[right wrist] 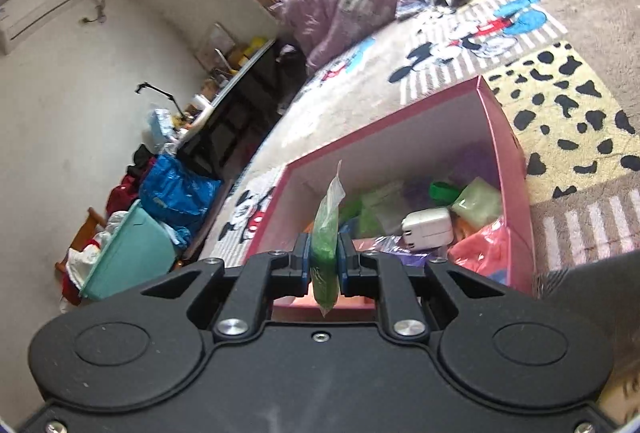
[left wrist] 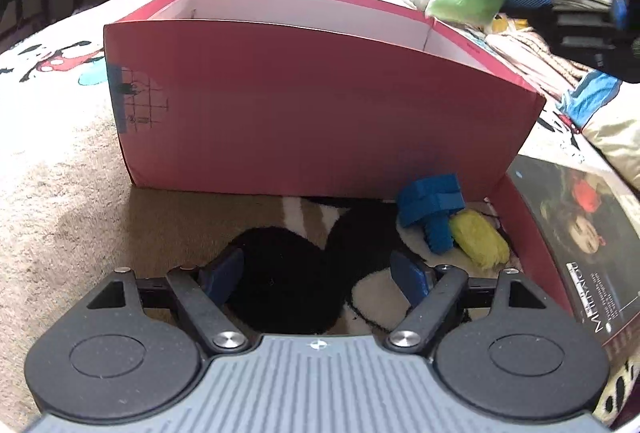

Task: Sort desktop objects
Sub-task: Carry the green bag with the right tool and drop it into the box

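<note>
My left gripper [left wrist: 318, 279]: one, low over the carpet, its two blue-padded fingers spread wide with nothing between them.
Loose things ahead of it: two, a blue plastic piece [left wrist: 432, 207] and a yellow fluffy lump [left wrist: 480, 239], touching each other, just in front of the box wall and beside the lid.
Box lid [left wrist: 532, 229]: one, lying to the right, a printed sheet with a portrait resting on it.
My right gripper [right wrist: 325, 259]: one, fingers closed tight on one green bag [right wrist: 326, 253], held edge-on above the near end of the box.
Pink box [left wrist: 312, 121]: one, open-topped, standing on the cartoon-print carpet [right wrist: 460, 33].
Inside the box: one white charger [right wrist: 428, 229], one pale green packet [right wrist: 478, 203], one red bag [right wrist: 484, 253], one green loop; other pieces there I cannot count.
Far: one rumpled lilac quilt [right wrist: 348, 5].
</note>
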{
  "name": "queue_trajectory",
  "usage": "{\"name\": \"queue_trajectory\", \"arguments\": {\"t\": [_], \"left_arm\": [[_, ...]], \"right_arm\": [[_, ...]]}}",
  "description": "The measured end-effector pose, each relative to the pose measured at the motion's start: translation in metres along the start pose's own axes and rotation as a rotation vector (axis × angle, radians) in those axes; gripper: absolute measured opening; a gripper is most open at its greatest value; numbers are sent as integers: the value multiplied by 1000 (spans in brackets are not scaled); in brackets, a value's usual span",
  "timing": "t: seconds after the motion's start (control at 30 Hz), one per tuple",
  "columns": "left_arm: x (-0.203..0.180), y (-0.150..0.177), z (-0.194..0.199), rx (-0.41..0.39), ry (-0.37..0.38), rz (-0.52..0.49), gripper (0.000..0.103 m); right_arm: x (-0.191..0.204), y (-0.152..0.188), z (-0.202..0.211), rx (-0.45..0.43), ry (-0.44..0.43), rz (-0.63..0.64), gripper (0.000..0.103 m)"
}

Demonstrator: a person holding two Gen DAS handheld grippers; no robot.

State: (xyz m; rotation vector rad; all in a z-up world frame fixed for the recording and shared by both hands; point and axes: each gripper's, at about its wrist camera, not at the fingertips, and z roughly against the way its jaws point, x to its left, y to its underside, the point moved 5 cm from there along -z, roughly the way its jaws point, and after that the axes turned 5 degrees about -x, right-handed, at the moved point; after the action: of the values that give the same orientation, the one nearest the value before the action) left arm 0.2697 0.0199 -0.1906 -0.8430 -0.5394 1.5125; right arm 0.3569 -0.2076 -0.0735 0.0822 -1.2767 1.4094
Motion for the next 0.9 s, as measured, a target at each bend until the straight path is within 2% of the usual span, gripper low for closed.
{"name": "queue_trajectory", "arguments": {"t": [0.33,0.47,0.5,0.53,0.57,0.6,0.67,0.9], "left_arm": [[4,-3,0,7,19,33,80],[7,-4,0,9,30,50,80],[8,-4,0,9,32,51,80],[8,-4,0,9,33,50,80],[8,-4,0,9,33,49,80],[8,-4,1,8,33,47,80],[7,-4,1,8,31,42,80],[3,-3,-1,5,17,20,80]], "right_arm": [[-29,-22,-41,67,147,-13,13],[-32,-30,-60,89,168,-15,13],[-32,-31,-62,88,169,-18,16],[-32,-32,-64,84,172,-23,31],[-33,-33,-66,80,175,-27,40],[-32,-31,-62,74,171,-16,44],[-28,-24,-49,60,161,15,47],[-16,-1,-3,12,126,123,48]]}}
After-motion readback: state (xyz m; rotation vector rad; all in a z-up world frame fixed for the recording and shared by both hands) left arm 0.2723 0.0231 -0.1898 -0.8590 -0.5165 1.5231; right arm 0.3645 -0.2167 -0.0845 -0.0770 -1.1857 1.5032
